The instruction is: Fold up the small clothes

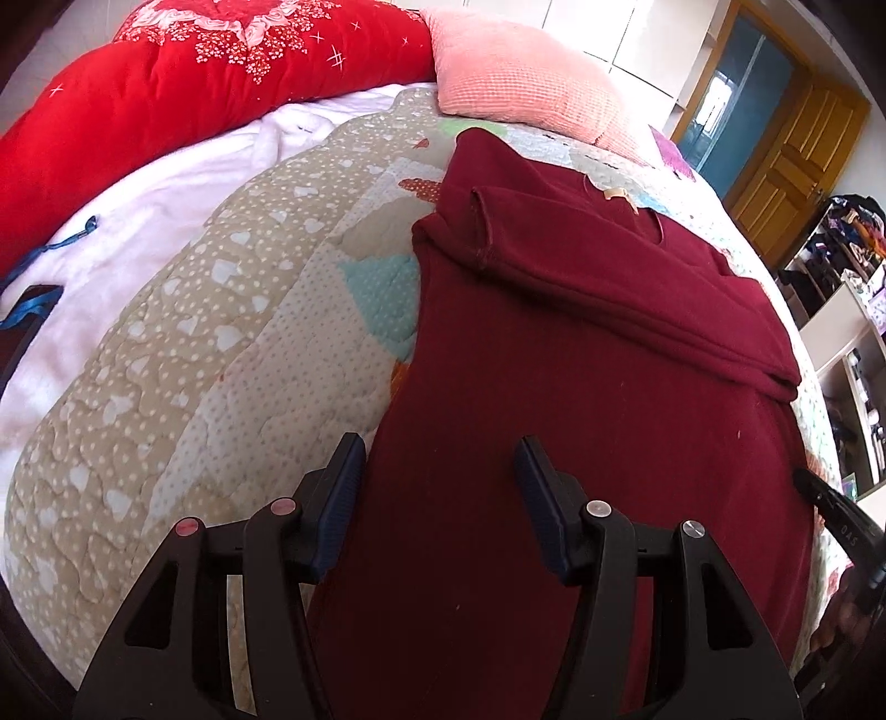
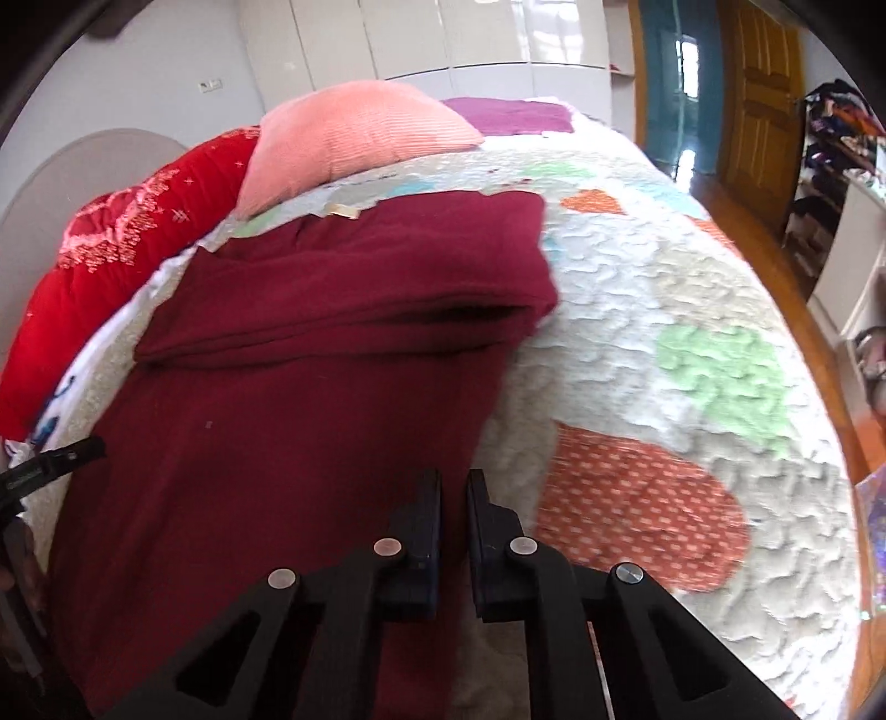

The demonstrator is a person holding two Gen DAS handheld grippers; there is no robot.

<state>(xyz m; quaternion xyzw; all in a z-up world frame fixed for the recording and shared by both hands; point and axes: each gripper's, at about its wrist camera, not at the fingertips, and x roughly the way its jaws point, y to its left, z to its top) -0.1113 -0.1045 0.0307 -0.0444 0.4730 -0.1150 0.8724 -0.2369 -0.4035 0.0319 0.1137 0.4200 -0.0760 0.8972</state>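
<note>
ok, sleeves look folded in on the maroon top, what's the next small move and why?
Probably close the left gripper on the near hem of the maroon top. Its jaws stand open over the cloth's left edge, while the right gripper looks pinched on the right edge. Both sleeves lie folded across, so the hem seems ready to lift toward the collar.

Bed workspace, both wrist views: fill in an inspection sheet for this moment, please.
Surface: patchwork quilt covering a bed, lumpy but free of folds.
Job's things: dark red garment lying flat on the quilt, its far part already folded over the body.
Clutter: pink pillow, red floral duvet, white blanket with a blue cord.
Grippers: left gripper open above the garment's near edge; right gripper with fingers nearly together at the garment's right edge, grip on cloth not clear.
Cables: nothing seen.
Surroundings: white wardrobe, wooden door, cluttered shelves.
</note>
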